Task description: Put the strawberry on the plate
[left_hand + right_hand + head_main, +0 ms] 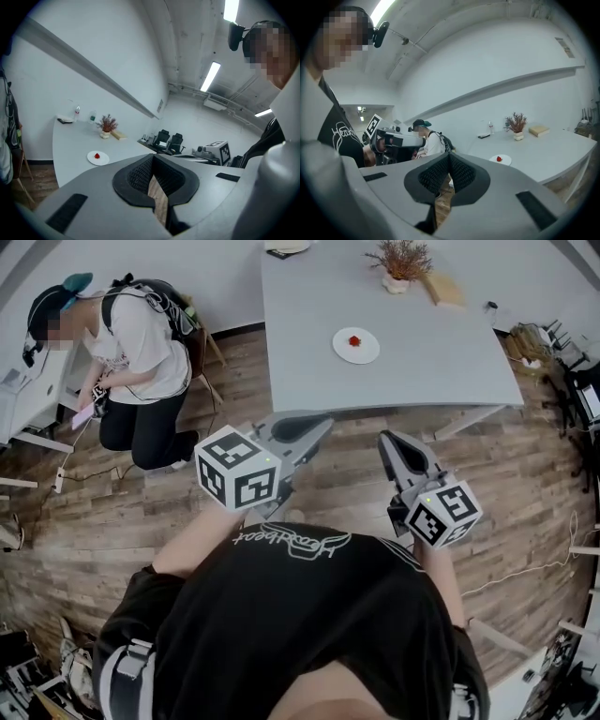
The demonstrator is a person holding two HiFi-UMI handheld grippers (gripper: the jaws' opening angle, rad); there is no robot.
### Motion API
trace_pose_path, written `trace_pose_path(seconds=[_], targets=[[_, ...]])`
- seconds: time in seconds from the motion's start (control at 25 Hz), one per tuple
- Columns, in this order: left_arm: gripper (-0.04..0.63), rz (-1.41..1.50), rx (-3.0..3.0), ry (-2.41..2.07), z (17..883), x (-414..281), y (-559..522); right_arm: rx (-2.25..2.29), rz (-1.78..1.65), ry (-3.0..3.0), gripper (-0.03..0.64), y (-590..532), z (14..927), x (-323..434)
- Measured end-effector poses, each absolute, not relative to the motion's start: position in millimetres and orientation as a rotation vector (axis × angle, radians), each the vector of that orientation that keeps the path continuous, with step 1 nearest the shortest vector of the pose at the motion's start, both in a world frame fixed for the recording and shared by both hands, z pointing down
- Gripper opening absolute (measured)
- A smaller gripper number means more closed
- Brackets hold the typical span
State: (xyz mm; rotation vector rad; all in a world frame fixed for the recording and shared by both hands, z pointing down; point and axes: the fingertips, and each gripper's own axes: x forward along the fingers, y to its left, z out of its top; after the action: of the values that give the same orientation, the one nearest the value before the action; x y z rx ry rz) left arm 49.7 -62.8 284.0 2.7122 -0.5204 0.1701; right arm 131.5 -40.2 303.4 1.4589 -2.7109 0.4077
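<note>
A red strawberry [354, 340] lies on a small white plate [367, 352] in the middle of the grey table [431, 362]. I hold both grippers close to my body, over the wooden floor and short of the table's near edge. My left gripper [317, 426] is shut with nothing in it, and so is my right gripper [388, 439]. In the left gripper view the shut left gripper [153, 157] points past the table, with the strawberry [97, 155] and plate [102, 160] far off at the left. In the right gripper view the strawberry [499, 159] and plate [506, 161] lie to the right of the right gripper [449, 155].
A person [141, 352] crouches on the floor at the left beside a chair [202, 348]. A potted dried plant [401, 263] and a wooden block [445, 289] stand at the table's far side. Office clutter and cables [562, 362] fill the right edge.
</note>
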Motion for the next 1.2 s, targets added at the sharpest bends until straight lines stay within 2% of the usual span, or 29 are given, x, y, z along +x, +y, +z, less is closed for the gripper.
trace_pose_path(seconds=[0.4, 1.2], targets=[[0.008, 0.183, 2.716, -0.541, 288.2, 68.6, -17.1, 1.388, 0.388, -2.706, 0.008, 7.9, 314.5, 142.1], [0.008, 0.187, 2.702, -0.551, 292.5, 61.4, -11.6, 1.423, 0.403, -2.7, 0.008, 16.4, 317.1, 138.4]])
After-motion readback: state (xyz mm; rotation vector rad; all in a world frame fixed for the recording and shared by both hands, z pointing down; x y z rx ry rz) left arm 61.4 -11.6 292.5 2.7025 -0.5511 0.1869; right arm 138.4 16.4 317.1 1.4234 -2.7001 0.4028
